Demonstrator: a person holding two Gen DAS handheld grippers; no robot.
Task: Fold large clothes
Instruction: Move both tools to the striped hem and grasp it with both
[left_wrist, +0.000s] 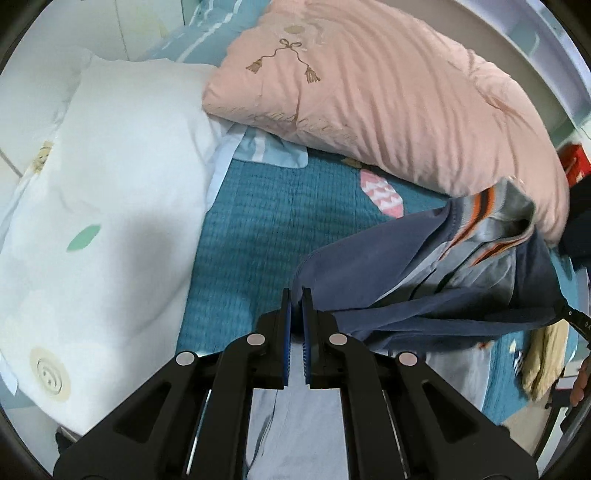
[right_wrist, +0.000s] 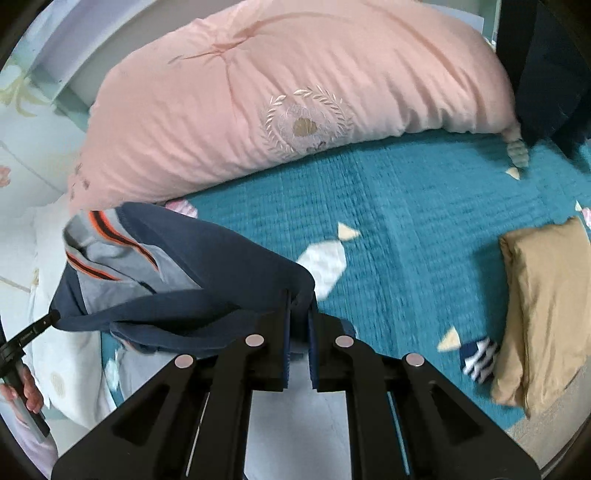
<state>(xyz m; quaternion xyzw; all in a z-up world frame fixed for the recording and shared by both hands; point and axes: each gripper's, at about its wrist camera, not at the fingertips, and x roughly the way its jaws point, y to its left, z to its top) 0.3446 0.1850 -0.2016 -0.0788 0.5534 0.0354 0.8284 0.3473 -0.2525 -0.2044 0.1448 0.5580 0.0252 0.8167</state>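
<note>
A navy cotton garment with grey panels and orange stripes (left_wrist: 424, 266) is held above the teal quilted bedspread (left_wrist: 258, 229), stretched between both grippers. Its dark edge is pinched by the nearly closed jaws of the left gripper (left_wrist: 296, 295) and the right gripper (right_wrist: 298, 299). A folded tan cloth (right_wrist: 543, 302) is seen nearby on the bed.

Garment (left_wrist: 373, 266): navy w/ grey panels, orange and dark stripes at collar. Bedspread (right_wrist: 424, 206): teal, ribbed texture, white/cream/pink patches noted. Quilt (right_wrist: 295, 92): pink, pale wreath embroidery. Duvet (left_wrist: 110, 184): white, green leaf print. Folded cloth (right_wrist: 546, 295): tan. Gripper pads: blue.
</note>
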